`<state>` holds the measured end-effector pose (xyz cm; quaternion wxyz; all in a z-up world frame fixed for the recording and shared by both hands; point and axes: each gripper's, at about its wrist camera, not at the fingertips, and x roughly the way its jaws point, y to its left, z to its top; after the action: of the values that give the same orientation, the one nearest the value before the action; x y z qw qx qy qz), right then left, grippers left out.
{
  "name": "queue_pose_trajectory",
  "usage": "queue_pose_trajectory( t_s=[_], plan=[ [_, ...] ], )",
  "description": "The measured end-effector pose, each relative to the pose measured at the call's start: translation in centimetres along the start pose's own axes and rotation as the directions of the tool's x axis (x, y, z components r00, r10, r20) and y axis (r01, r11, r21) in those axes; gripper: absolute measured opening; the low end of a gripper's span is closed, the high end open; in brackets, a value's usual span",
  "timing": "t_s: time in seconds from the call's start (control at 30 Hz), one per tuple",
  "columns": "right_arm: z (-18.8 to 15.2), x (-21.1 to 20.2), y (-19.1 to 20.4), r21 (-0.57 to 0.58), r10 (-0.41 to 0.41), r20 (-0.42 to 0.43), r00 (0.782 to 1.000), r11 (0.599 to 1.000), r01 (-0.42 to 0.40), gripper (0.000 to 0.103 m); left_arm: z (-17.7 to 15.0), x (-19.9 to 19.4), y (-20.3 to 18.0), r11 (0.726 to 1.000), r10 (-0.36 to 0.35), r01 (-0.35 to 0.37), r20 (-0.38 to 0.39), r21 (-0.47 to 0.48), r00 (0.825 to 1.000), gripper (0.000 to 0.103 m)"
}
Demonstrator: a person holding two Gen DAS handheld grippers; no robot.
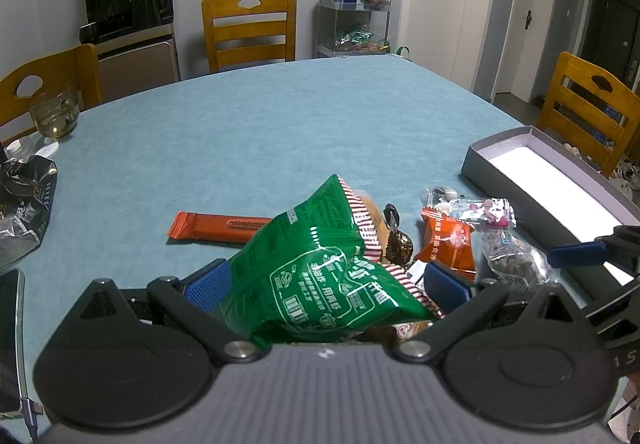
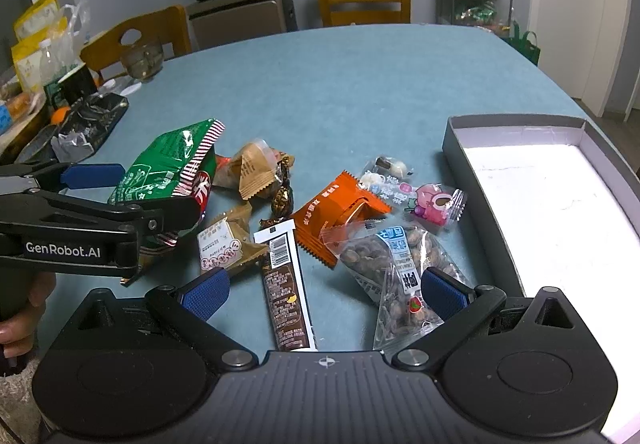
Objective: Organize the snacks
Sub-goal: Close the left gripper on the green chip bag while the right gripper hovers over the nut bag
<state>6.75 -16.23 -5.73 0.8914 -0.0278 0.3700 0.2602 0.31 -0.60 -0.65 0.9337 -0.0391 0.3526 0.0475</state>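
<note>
A green snack bag (image 1: 320, 272) with a red-striped edge lies between the blue pads of my left gripper (image 1: 324, 286); the jaws stand wide and do not pinch it. The same bag (image 2: 168, 163) shows in the right wrist view beside the left gripper (image 2: 132, 195). My right gripper (image 2: 324, 290) is open and empty above a brown bar (image 2: 286, 284) and a clear bag of nuts (image 2: 396, 264). An orange packet (image 2: 336, 211), a pink candy packet (image 2: 432, 203) and tan packets (image 2: 252, 171) lie around. An open grey box (image 2: 560, 211) with a white inside sits at the right.
A long orange bar (image 1: 218, 227) lies left of the pile. A glass bowl (image 1: 54, 113), a black foil bag (image 1: 24, 199) and a phone (image 1: 8, 340) sit at the table's left. Wooden chairs (image 1: 250, 29) ring the blue table (image 1: 260, 131).
</note>
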Motion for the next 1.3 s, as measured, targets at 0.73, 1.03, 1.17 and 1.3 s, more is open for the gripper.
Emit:
queue_pose_trajectory(
  t_s=[0.73, 1.03, 1.17, 1.3],
  plan=[
    [0.1, 0.0, -0.1, 0.0, -0.001, -0.007, 1.0, 1.0, 0.001, 0.103, 0.0, 0.1, -0.1, 1.0, 0.002, -0.002, 0.0, 0.002, 1.0, 0.103],
    [0.1, -0.2, -0.2, -0.022, -0.003, -0.029, 1.0, 1.0, 0.002, 0.103, 0.0, 0.0, 0.2, 1.0, -0.01, 0.01, 0.0, 0.002, 1.0, 0.103],
    [0.6, -1.3, -0.7, -0.042, 0.003, -0.02, 1.0, 0.999, -0.004, 0.103, -0.1, -0.9, 1.3, 0.999, -0.017, 0.017, -0.003, -0.03, 1.0, 0.103],
    [0.7, -1.7, -1.7, -0.079, 0.019, 0.017, 1.0, 0.997, -0.018, 0.103, -0.6, -2.4, 2.3, 0.999, -0.022, 0.023, 0.034, -0.035, 0.999, 0.103]
  ],
)
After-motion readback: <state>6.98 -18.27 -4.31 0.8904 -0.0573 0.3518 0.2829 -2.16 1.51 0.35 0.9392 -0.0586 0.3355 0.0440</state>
